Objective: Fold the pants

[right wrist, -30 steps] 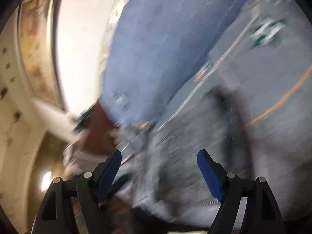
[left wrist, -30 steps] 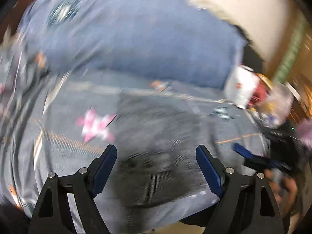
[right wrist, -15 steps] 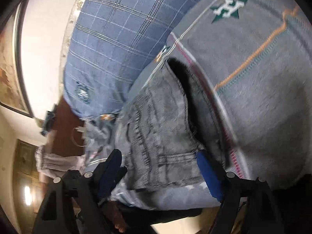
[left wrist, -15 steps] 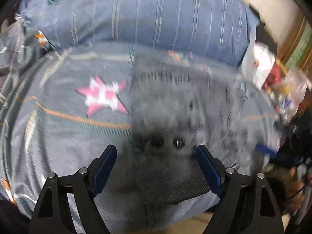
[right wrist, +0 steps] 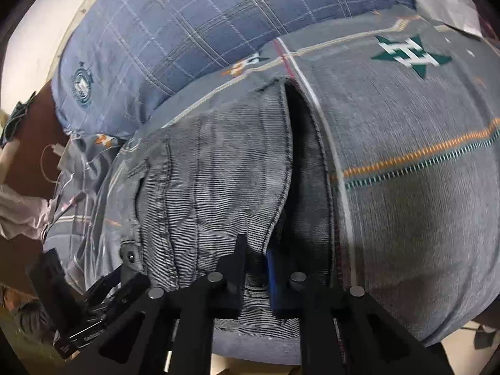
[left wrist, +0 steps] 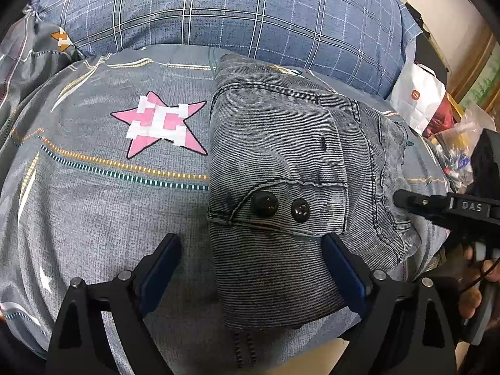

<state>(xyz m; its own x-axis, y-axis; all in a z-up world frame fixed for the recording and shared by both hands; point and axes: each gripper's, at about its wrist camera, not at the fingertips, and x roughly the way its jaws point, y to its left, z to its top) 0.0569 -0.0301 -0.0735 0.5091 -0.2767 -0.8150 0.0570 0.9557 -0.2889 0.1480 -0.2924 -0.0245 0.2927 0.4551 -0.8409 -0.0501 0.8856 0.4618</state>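
The grey denim pants lie in a folded bundle on the grey patterned bedsheet, two black buttons facing up. My left gripper is open, its blue pads either side of the bundle's near edge, just above the fabric. In the right wrist view the pants fill the centre. My right gripper is shut on the bundle's near edge. The right gripper also shows in the left wrist view, at the bundle's right side.
A large blue plaid pillow lies behind the pants. A white paper bag and plastic-wrapped clutter sit at the right. The bed's front edge runs just below the grippers. A pink star marks the sheet to the left.
Both cameras moved in toward the pants and settled. The right gripper went from open to shut on the bundle's edge. The left gripper stayed open.
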